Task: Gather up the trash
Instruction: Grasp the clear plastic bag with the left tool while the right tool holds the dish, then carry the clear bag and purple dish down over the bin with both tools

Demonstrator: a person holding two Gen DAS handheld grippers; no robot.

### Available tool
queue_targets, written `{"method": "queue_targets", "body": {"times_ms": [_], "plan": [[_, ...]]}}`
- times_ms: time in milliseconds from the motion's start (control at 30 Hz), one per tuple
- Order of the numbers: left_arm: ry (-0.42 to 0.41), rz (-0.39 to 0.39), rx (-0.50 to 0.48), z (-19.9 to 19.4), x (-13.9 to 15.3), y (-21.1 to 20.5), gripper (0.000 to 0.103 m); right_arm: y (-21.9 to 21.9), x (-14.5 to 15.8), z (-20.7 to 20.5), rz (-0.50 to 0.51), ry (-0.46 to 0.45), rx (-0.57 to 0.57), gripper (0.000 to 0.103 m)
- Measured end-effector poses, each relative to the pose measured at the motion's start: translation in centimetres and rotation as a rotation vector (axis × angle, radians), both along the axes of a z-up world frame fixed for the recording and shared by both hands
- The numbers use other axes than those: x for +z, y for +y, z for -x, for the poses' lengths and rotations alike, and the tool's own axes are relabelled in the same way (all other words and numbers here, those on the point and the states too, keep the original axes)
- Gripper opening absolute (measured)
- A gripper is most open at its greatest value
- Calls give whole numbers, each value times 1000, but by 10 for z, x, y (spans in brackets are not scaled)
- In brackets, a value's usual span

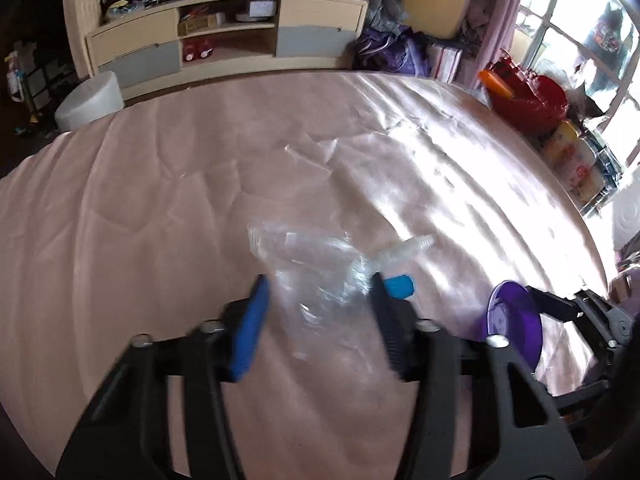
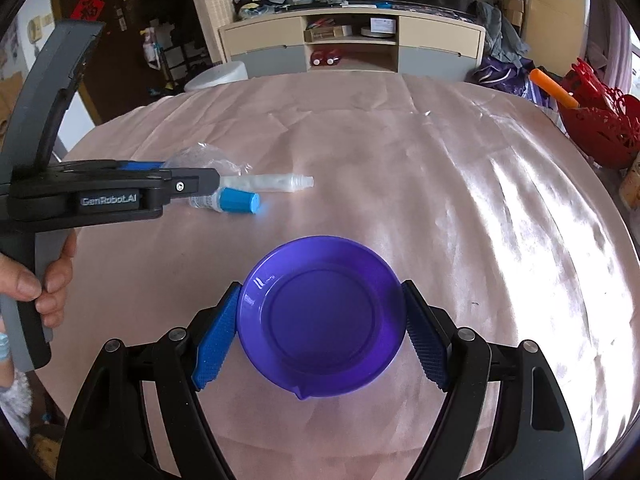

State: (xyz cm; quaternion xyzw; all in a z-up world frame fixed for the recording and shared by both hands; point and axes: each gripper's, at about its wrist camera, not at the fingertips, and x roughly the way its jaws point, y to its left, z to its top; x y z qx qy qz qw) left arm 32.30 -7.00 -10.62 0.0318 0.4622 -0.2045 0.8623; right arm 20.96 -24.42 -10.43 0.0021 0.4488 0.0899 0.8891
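Note:
A crumpled clear plastic wrapper [image 1: 316, 272] lies on the pink cloth [image 1: 160, 200]. My left gripper [image 1: 318, 284] is half closed around it, with a narrow gap still showing at the left blue pad [image 1: 252, 320]. Beside its right finger lie a translucent white tube [image 1: 404, 250] and a small bottle with a blue cap [image 1: 400, 286]. My right gripper [image 2: 322, 292] is shut on a purple plate [image 2: 320, 320], one pad on each side of the rim. In the right wrist view the left gripper [image 2: 212, 182] comes in from the left over the wrapper [image 2: 200, 160], tube [image 2: 272, 182] and bottle [image 2: 238, 202].
A person's hand [image 2: 48, 276] holds the left gripper's handle. A red basket [image 2: 600, 128] with an orange stick stands at the cloth's right edge. A low cabinet [image 2: 352, 48] and a white stool [image 1: 88, 100] stand beyond the far edge. A window [image 1: 580, 40] is on the right.

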Motion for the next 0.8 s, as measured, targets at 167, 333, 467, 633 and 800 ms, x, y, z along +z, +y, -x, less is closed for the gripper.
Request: {"method": "queue_targets", "body": {"times_ms": [167, 333, 467, 633, 800], "plan": [[-53, -17, 5, 11, 14, 4, 36, 1, 2, 3, -10, -3, 5, 79], [-103, -17, 26, 33, 36, 14, 36, 5, 17, 20, -16, -42, 22, 79], [-142, -39, 47, 62, 55, 23, 36, 9, 33, 39, -19, -78, 36, 79], [-157, -46, 80, 106, 74, 34, 36, 10, 54, 75, -29, -123, 51, 79], [-173, -42, 79, 167, 88, 40, 36, 4, 70, 116, -37, -163, 53, 79]]}}
